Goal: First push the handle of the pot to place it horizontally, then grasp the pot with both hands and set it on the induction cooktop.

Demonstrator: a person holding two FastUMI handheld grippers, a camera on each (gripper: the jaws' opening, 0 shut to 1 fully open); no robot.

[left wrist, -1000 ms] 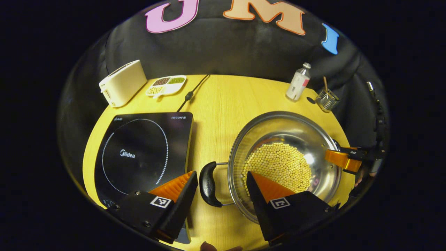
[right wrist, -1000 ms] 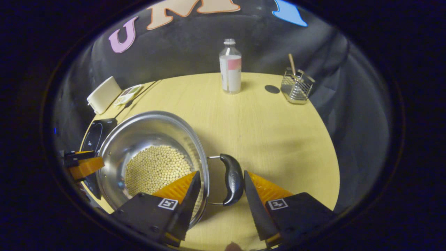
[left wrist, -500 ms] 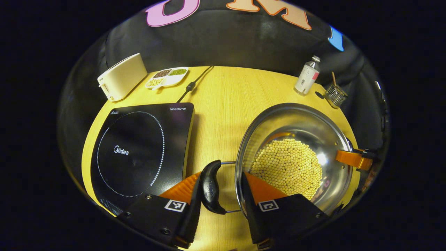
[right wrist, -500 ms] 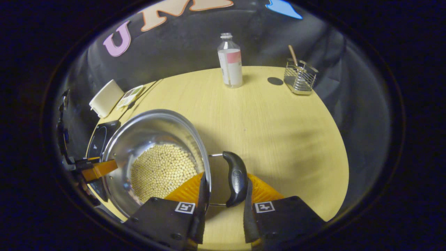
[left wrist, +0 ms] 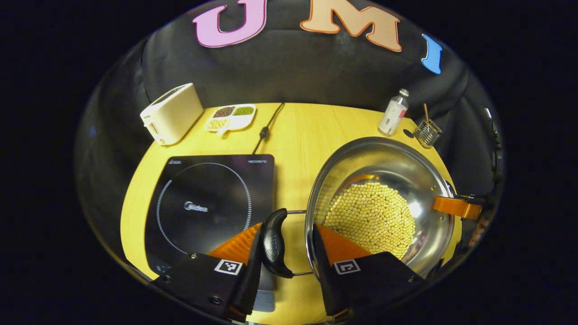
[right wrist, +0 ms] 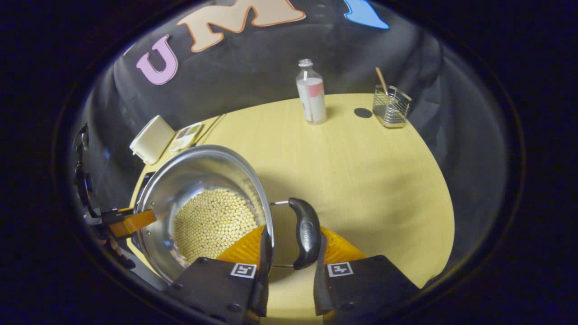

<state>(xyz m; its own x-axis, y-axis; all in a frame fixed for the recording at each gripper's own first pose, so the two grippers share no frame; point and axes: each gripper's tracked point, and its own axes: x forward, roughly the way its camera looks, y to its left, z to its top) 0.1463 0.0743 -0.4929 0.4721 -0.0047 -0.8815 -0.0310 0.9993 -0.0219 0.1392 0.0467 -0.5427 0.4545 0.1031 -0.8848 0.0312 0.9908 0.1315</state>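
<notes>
Left hand-held gripper [left wrist: 283, 246] clamped on pot's black left handle [left wrist: 272, 243], near bottom of left gripper view. Right hand-held gripper [right wrist: 291, 248] clamped on pot's other black handle [right wrist: 305, 233]. Steel pot [left wrist: 384, 171] full of yellow beans [left wrist: 370, 219], held between both, over yellow table [left wrist: 298, 135]. Induction cooktop [left wrist: 212, 203] at 9 o'clock from pot, close beside. Toaster [left wrist: 171, 113], snack dish [left wrist: 230, 117] at 11 o'clock, far back. Bottle [right wrist: 311, 92], wire cup [right wrist: 391, 107] at far table edge
</notes>
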